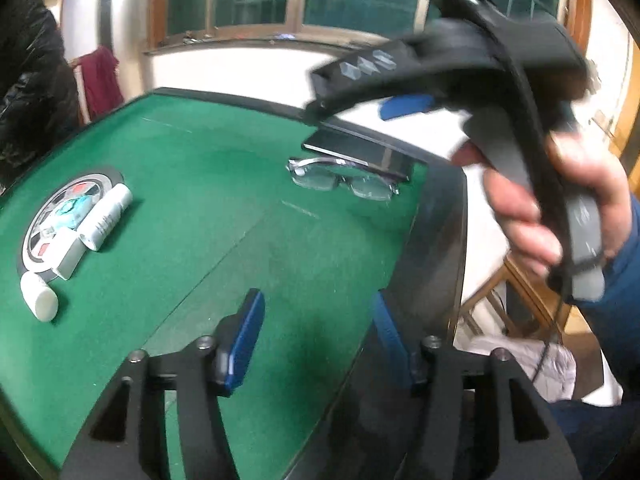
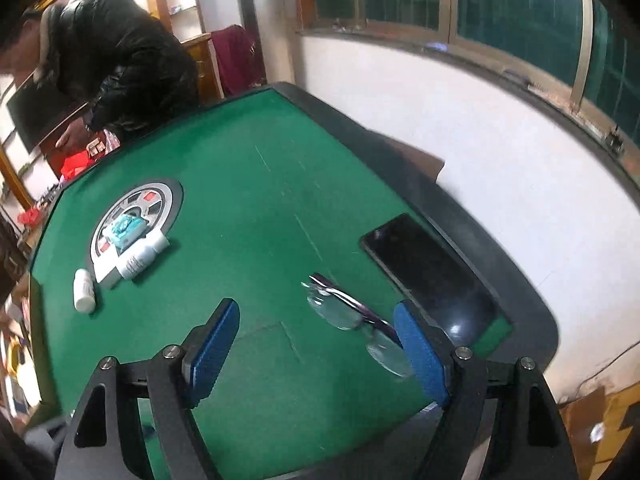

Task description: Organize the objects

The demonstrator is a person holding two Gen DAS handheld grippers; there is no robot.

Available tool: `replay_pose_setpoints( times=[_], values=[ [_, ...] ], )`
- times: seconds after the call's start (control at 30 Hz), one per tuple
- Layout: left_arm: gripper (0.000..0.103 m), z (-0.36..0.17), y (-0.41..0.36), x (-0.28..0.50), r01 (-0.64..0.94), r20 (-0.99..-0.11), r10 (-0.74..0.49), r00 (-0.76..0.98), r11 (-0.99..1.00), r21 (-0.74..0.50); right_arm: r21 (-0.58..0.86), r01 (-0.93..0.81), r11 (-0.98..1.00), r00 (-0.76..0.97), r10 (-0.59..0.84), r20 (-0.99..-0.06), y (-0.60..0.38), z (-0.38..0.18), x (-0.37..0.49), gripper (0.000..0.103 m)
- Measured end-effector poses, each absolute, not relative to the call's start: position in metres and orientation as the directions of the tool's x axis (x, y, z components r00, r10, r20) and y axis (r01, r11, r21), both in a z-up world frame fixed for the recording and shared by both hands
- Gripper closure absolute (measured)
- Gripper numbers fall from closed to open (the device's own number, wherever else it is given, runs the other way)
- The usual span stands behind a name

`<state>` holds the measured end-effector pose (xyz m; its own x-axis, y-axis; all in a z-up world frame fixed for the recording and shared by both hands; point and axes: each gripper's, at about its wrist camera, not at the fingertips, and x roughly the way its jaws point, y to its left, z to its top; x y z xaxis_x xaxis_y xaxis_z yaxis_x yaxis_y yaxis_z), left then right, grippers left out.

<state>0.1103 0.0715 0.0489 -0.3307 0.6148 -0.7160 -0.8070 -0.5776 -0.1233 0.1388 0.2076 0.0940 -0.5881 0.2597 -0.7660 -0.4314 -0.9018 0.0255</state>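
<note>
**Both grippers empty over the green table, nothing picked yet**

Closest to me, my left gripper (image 1: 316, 344) hangs over the near right edge of the table (image 1: 224, 184), its blue pads apart with only felt and the dark rim between them. My right gripper (image 2: 320, 348) also stands wide and holds nothing; its right pad sits just in front of the glasses (image 2: 352, 312), covering part of one lens.

Past the pads, the glasses lie folded on the felt near the right rim, with a dark phone (image 2: 432, 272) just beyond them, flat against the table's border. Farther off to the left is the round centre disc (image 2: 136, 216), with a teal packet (image 2: 126, 230) on it, a white box (image 2: 108, 274) and a white tube (image 2: 142, 258) lying partly on it, and a small white bottle (image 2: 83, 286) on its side just beside it.

My worry is the glasses: if I come down from here, one pad could land on a lens rather than straddle the frame, scratching it or skating the glasses into the phone. The phone lies so flat and close to the rim that the pads may slip off it.

The left view alone shows my right hand (image 1: 560, 208) on its handle, raised above the phone. The right view alone shows a person in a black jacket (image 2: 120, 60) bent over at the far side.
</note>
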Motion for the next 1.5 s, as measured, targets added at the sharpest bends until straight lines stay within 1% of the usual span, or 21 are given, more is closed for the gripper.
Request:
replay_pose_setpoints(
  times=[0.07, 0.17, 0.27, 0.4, 0.5, 0.57, 0.63, 0.7, 0.83, 0.93, 1.1, 1.23, 1.37, 1.43, 1.5],
  values=[
    [0.046, 0.046, 0.075, 0.109, -0.782, -0.710, 0.610, -0.350, -0.608, -0.136, -0.015, -0.423, -0.906, -0.581, 0.284, -0.763, 0.209, 0.089, 0.151, 0.019],
    [0.046, 0.046, 0.076, 0.102, -0.733, -0.701, 0.602, -0.382, -0.660, -0.167, -0.031, -0.393, -0.919, -0.578, 0.273, -0.769, 0.215, 0.085, 0.159, 0.019],
    [0.046, 0.054, 0.079, 0.097, -0.701, -0.693, 0.598, -0.402, -0.689, -0.188, 0.026, -0.361, -0.932, -0.625, 0.221, -0.749, 0.224, 0.091, 0.165, 0.019],
    [0.046, 0.068, 0.084, 0.088, -0.672, -0.699, 0.560, -0.444, -0.724, -0.152, 0.061, -0.320, -0.946, -0.678, 0.183, -0.712, 0.228, 0.093, 0.174, 0.018],
    [0.046, 0.077, 0.079, 0.082, -0.639, -0.695, 0.522, -0.495, -0.760, -0.117, 0.107, -0.300, -0.948, -0.686, 0.136, -0.715, 0.235, 0.085, 0.173, 0.018],
    [0.045, 0.080, 0.069, 0.077, -0.611, -0.686, 0.520, -0.508, -0.780, -0.139, 0.144, -0.279, -0.949, -0.689, 0.093, -0.719, 0.238, 0.078, 0.167, 0.018],
    [0.044, 0.081, 0.062, 0.072, -0.588, -0.683, 0.524, -0.509, -0.791, -0.170, 0.151, -0.266, -0.952, -0.694, 0.080, -0.715, 0.235, 0.076, 0.160, 0.018],
    [0.044, 0.081, 0.056, 0.072, -0.568, -0.677, 0.516, -0.525, -0.805, -0.173, 0.157, -0.247, -0.956, -0.696, 0.062, -0.715, 0.230, 0.077, 0.151, 0.018],
    [0.044, 0.078, 0.053, 0.075, -0.565, -0.684, 0.501, -0.531, -0.811, -0.155, 0.153, -0.237, -0.959, -0.686, 0.054, -0.725, 0.221, 0.078, 0.137, 0.018],
    [0.044, 0.077, 0.052, 0.078, -0.580, -0.680, 0.509, -0.527, -0.801, -0.150, 0.179, -0.254, -0.951, -0.686, 0.046, -0.727, 0.220, 0.079, 0.135, 0.018],
    [0.044, 0.072, 0.050, 0.080, -0.598, -0.688, 0.522, -0.505, -0.786, -0.156, 0.127, -0.281, -0.951, -0.656, 0.094, -0.749, 0.214, 0.077, 0.129, 0.018],
    [0.044, 0.067, 0.051, 0.078, -0.608, -0.694, 0.528, -0.491, -0.777, -0.161, 0.171, -0.291, -0.941, -0.646, 0.062, -0.761, 0.217, 0.077, 0.116, 0.018],
    [0.044, 0.066, 0.057, 0.066, -0.608, -0.698, 0.521, -0.491, -0.779, -0.154, 0.136, -0.282, -0.950, -0.641, 0.081, -0.763, 0.211, 0.075, 0.098, 0.018],
    [0.044, 0.066, 0.058, 0.054, -0.586, -0.698, 0.504, -0.509, -0.796, -0.149, 0.140, -0.288, -0.947, -0.635, 0.079, -0.768, 0.211, 0.073, 0.085, 0.018],
    [0.044, 0.064, 0.056, 0.042, -0.562, -0.705, 0.498, -0.506, -0.810, -0.169, 0.156, -0.280, -0.947, -0.632, 0.059, -0.773, 0.210, 0.071, 0.070, 0.018]
  ],
)
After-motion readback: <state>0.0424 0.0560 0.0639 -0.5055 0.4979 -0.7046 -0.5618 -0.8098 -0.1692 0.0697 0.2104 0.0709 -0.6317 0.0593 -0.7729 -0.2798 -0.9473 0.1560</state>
